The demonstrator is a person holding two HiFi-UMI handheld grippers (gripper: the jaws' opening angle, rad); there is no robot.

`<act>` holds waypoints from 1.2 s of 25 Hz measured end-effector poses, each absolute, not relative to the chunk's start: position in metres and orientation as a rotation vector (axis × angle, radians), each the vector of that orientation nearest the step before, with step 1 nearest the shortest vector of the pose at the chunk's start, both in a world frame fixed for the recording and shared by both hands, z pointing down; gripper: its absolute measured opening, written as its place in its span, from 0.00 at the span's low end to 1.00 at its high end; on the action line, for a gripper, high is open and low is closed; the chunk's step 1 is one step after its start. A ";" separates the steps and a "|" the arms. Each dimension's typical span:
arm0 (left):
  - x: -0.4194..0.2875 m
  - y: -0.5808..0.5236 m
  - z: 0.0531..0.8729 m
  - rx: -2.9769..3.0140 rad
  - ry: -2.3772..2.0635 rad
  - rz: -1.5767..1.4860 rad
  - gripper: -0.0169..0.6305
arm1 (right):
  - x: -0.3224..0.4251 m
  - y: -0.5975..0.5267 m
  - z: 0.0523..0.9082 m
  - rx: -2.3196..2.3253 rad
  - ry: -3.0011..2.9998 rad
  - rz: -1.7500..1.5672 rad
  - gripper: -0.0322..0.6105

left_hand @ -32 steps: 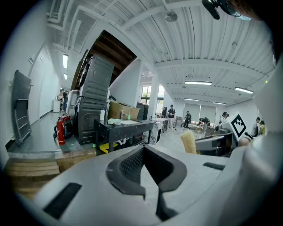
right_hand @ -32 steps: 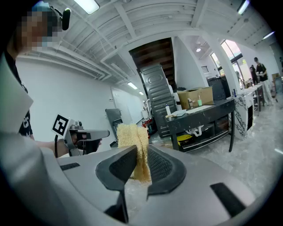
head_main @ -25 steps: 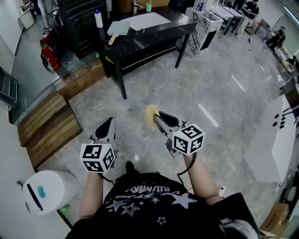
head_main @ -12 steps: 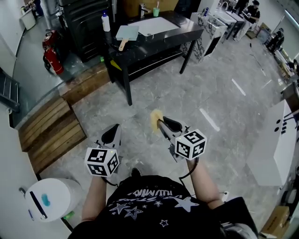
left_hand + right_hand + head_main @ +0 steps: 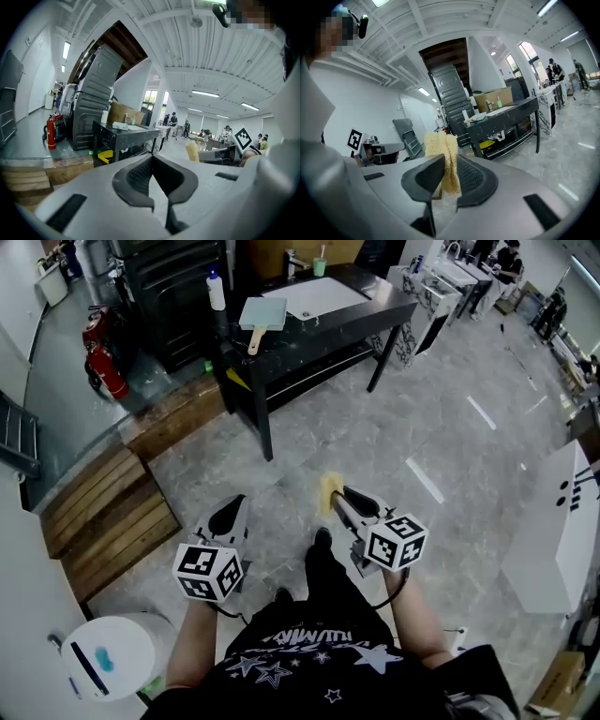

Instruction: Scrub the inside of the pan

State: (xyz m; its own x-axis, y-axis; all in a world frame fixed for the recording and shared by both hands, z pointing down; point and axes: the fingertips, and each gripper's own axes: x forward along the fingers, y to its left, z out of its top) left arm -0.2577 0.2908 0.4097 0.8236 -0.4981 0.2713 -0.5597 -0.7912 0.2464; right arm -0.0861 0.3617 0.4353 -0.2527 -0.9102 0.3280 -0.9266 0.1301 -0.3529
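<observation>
Grey left gripper (image 5: 229,510): closed, empty, well short of black table (image 5: 375,313).
Pan (image 5: 262,311): probably pale square, table's left end.
Sponge (image 5: 327,493): pinched in right gripper (image 5: 338,502), short of table.
Risk: sponge slipping from thin pinch; unsteadied pan skidding.

I'm counting one left tool (image 5: 234,504), one right tool (image 5: 342,498), one sponge (image 5: 326,491), one pan (image 5: 262,312), one bottle (image 5: 217,290), one cup (image 5: 321,266), one tabletop (image 5: 384,302)

All views facing black table (image 5: 370,307)
</observation>
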 end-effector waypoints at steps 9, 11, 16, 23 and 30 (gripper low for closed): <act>-0.206 0.213 0.425 2.623 -0.872 0.283 0.04 | -0.028 0.264 0.445 1.829 -2.407 0.779 0.17; -0.188 0.189 0.426 2.614 -0.882 0.290 0.04 | -0.008 0.239 0.445 1.812 -2.425 0.778 0.17; -0.142 0.131 0.417 2.613 -0.933 0.314 0.04 | 0.039 0.181 0.443 1.757 -2.457 0.790 0.17; -0.081 0.061 0.406 2.597 -1.019 0.349 0.04 | 0.096 0.109 0.438 1.690 -2.510 0.808 0.17; -0.042 0.003 0.397 2.565 -1.113 0.363 0.04 | 0.138 0.051 0.435 1.613 -2.556 0.813 0.17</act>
